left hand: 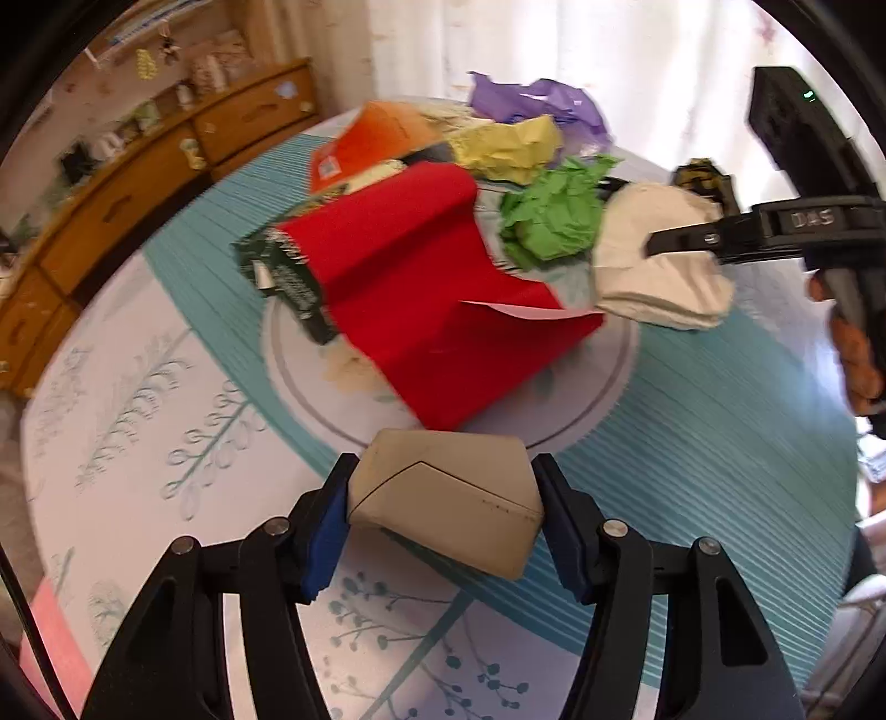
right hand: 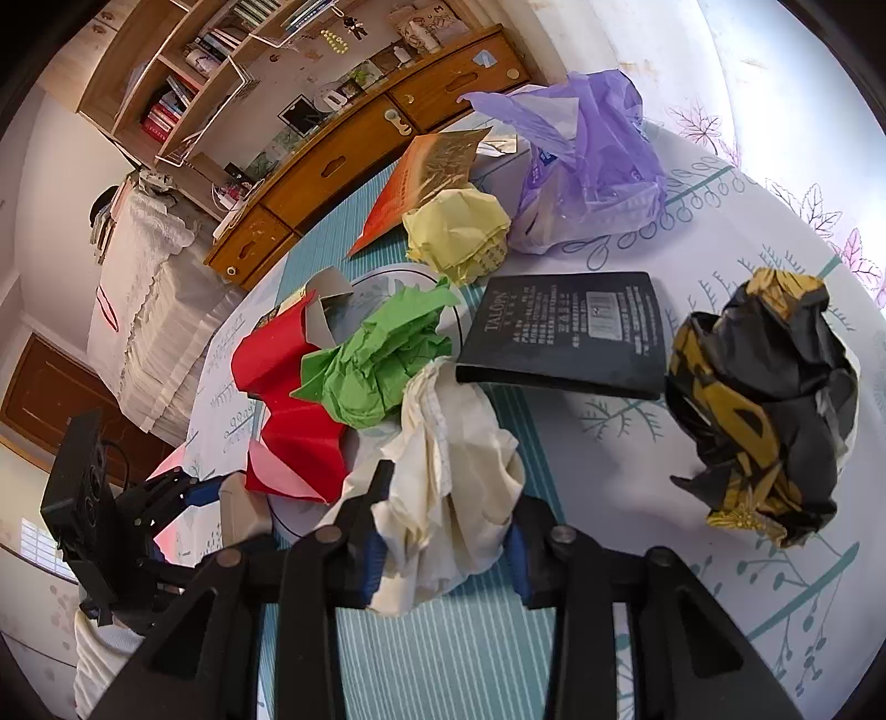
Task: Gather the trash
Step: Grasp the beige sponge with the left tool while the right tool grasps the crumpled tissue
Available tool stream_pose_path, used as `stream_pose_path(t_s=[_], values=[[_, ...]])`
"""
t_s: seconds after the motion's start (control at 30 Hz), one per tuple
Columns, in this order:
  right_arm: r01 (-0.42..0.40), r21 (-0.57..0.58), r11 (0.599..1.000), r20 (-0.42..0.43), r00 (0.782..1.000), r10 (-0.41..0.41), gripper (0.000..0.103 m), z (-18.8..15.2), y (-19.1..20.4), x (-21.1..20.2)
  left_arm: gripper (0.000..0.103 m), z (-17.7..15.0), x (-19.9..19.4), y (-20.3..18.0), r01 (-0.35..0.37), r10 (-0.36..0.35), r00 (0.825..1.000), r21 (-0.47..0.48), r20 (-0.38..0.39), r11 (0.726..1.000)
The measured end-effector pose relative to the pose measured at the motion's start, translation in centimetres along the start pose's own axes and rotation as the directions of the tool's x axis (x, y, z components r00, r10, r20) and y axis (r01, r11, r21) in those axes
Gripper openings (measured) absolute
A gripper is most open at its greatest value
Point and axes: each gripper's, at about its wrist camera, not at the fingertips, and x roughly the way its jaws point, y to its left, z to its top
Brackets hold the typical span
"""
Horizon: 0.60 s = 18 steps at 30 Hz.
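My left gripper (left hand: 443,498) is shut on a beige folded carton piece (left hand: 443,493), held just above the round table's near side; it also shows in the right wrist view (right hand: 241,507). My right gripper (right hand: 448,531) is shut on a crumpled cream paper wad (right hand: 448,476), which also shows in the left wrist view (left hand: 659,266). Trash lies heaped mid-table: folded red paper (left hand: 443,299), a green paper ball (left hand: 554,216), a yellow paper ball (right hand: 457,232), a purple plastic bag (right hand: 587,160), an orange packet (right hand: 426,171), a black booklet (right hand: 570,332) and a black-and-gold wrapper (right hand: 758,399).
The table has a teal-striped and leaf-print cloth (left hand: 692,443) with a round glass turntable (left hand: 310,387) under the heap. A dark green box (left hand: 282,277) sits under the red paper. A wooden drawer cabinet (right hand: 332,166) and a curtain (left hand: 609,44) stand behind.
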Motion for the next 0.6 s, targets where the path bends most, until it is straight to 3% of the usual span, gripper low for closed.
stream_pose_path(t_s=[0.13, 0.33, 0.6], values=[[-0.024, -0.001, 1.000, -0.020, 1.000, 0.024, 0.023, -0.8, 0.5, -0.7, 0.060, -0.7, -1.6, -0.7, -0.041, 0.042, 0.999, -0.032, 0.021, 0.999], [-0.063, -0.032, 0.997, -0.038, 0.997, 0.062, 0.019, -3.9, 1.5, -3.5, 0.060, -2.5, -5.4, -3.3, -0.061, 0.065, 0.997, -0.099, 0.033, 0.993], [-0.111, -0.103, 0.988, -0.034, 0.994, 0.108, 0.019, -10.2, 2.4, -10.6, 0.061, -7.3, -12.1, -11.8, -0.067, 0.072, 0.997, -0.114, 0.040, 0.991]])
